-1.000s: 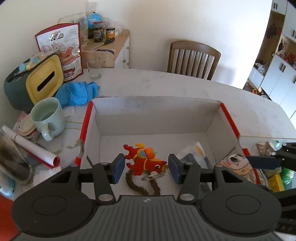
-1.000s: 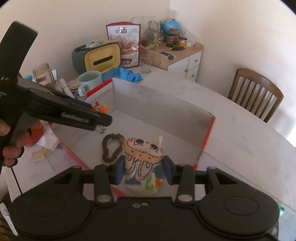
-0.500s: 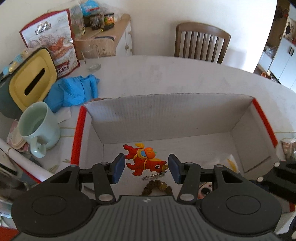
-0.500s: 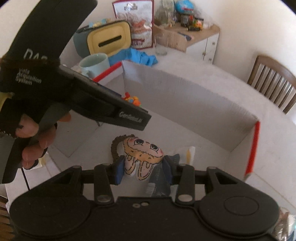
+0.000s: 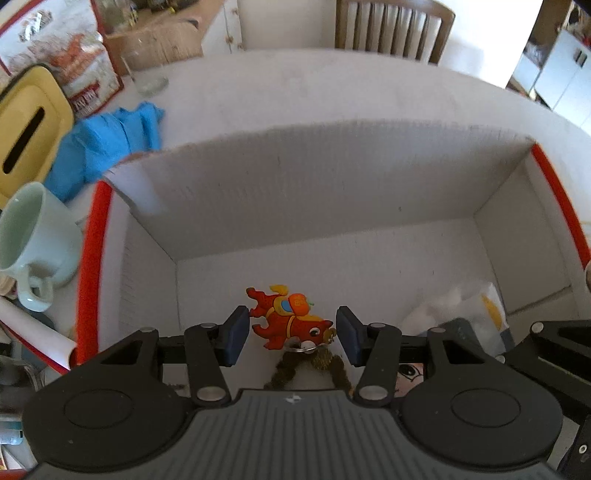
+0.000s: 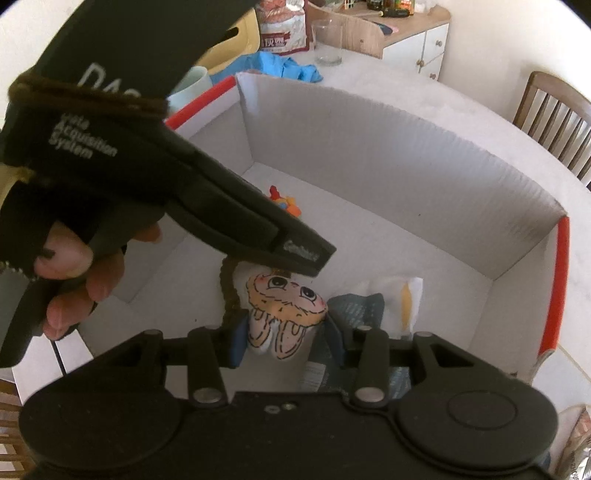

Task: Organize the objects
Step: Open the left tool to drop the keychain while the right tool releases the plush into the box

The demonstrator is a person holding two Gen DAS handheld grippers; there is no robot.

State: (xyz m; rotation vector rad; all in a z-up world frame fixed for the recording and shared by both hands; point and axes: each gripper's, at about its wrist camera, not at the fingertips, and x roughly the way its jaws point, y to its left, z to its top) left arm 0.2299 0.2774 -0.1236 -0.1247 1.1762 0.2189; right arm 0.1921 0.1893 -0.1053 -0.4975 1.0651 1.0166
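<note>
A white cardboard box (image 5: 332, 192) with red-edged flaps sits on the table. My left gripper (image 5: 291, 334) is shut on a red dragon keychain (image 5: 288, 317) and holds it inside the box, over a brown bead bracelet (image 5: 306, 369). My right gripper (image 6: 286, 338) is shut on a cartoon-face packet (image 6: 284, 306) and holds it low in the box (image 6: 388, 155), beside a dark blue packet (image 6: 354, 314) and a white packet (image 6: 402, 291). The left gripper's body crosses the right wrist view, and the keychain (image 6: 286, 199) shows past it.
Left of the box stand a pale green mug (image 5: 26, 236), a blue cloth (image 5: 107, 144), a yellow-lidded tissue box (image 5: 26, 125), a snack bag (image 5: 70, 66) and a glass (image 5: 147, 74). A wooden chair (image 5: 391, 26) stands behind the table.
Both grippers have moved forward and down into the box with their objects still held. The left gripper now looms closer in the right wrist view.
</note>
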